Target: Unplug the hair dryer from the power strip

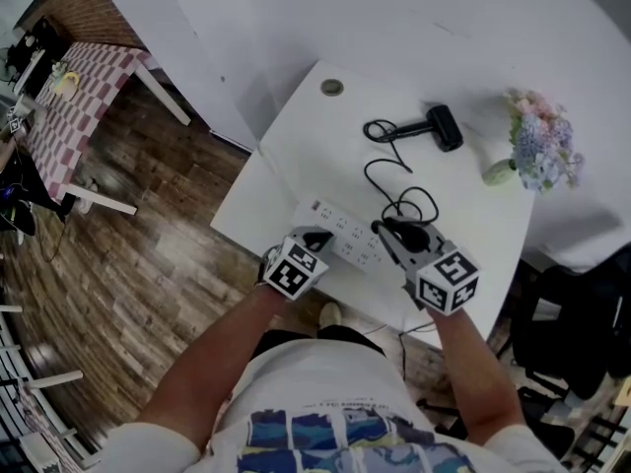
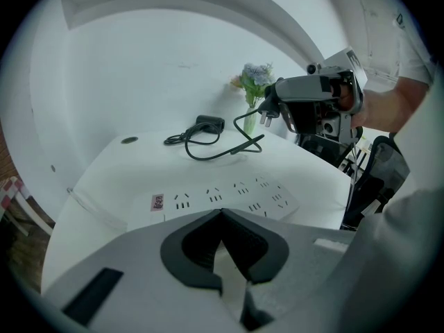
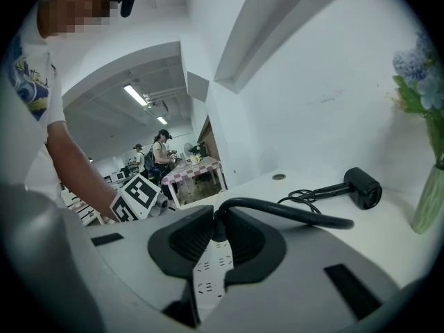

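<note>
The white power strip [image 1: 340, 239] [image 2: 229, 196] lies near the front edge of the white table [image 1: 473, 215]. My left gripper [image 1: 317, 236] [image 2: 222, 215] is shut, and its tips rest at the strip's near side. My right gripper [image 1: 386, 230] [image 2: 277, 106] [image 3: 216, 224] is shut on the hair dryer's black plug [image 2: 266, 116], which hangs in the air above the strip with its prongs bare. The black cord [image 1: 394, 180] [image 3: 291, 214] runs from the plug back to the black hair dryer [image 1: 444, 126] [image 2: 208, 123] [image 3: 362, 186], which lies at the far side of the table.
A vase of pale flowers [image 1: 537, 151] [image 2: 253, 89] [image 3: 427, 193] stands at the far right of the table. A round cable port [image 1: 332, 88] sits at the far left corner. A checked table [image 1: 74, 106] stands across the wooden floor, with people beyond it.
</note>
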